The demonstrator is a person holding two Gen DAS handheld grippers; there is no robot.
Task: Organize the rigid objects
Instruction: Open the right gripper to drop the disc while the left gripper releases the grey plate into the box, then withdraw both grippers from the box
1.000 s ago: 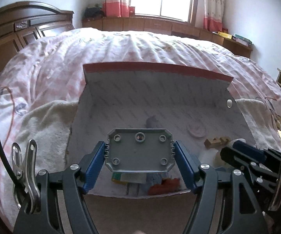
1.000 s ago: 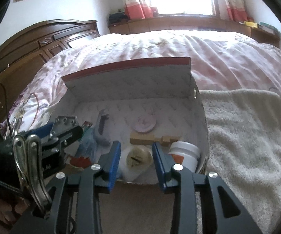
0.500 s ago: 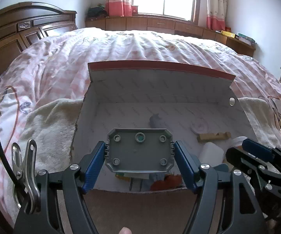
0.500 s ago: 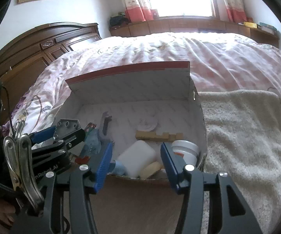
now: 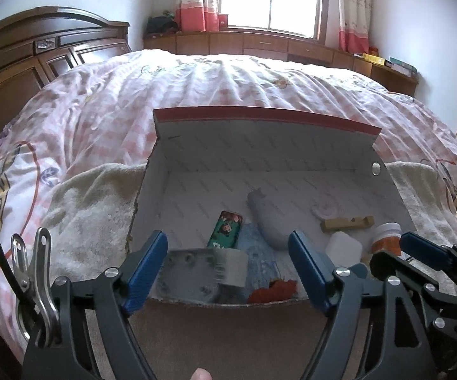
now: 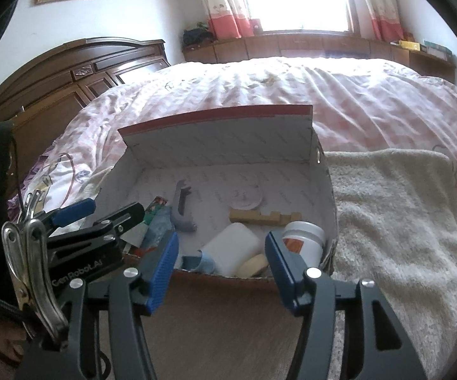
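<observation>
Left hand-held gripper (image 5: 228, 262): jaws opening, grey plastic plate (image 5: 204, 272) released | right hand-held gripper (image 6: 222, 262): opening, empty | risk: plate tips against cardboard box (image 5: 260, 120) front edge, crowding green tin (image 5: 225, 229).

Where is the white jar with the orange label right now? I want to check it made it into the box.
In the right wrist view, the white jar stands inside the box at its near right corner, just behind the wooden block.

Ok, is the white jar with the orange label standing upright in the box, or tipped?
Upright. The jar stands on its base in the box's near right corner, white lid on top, orange label facing the camera.
</observation>
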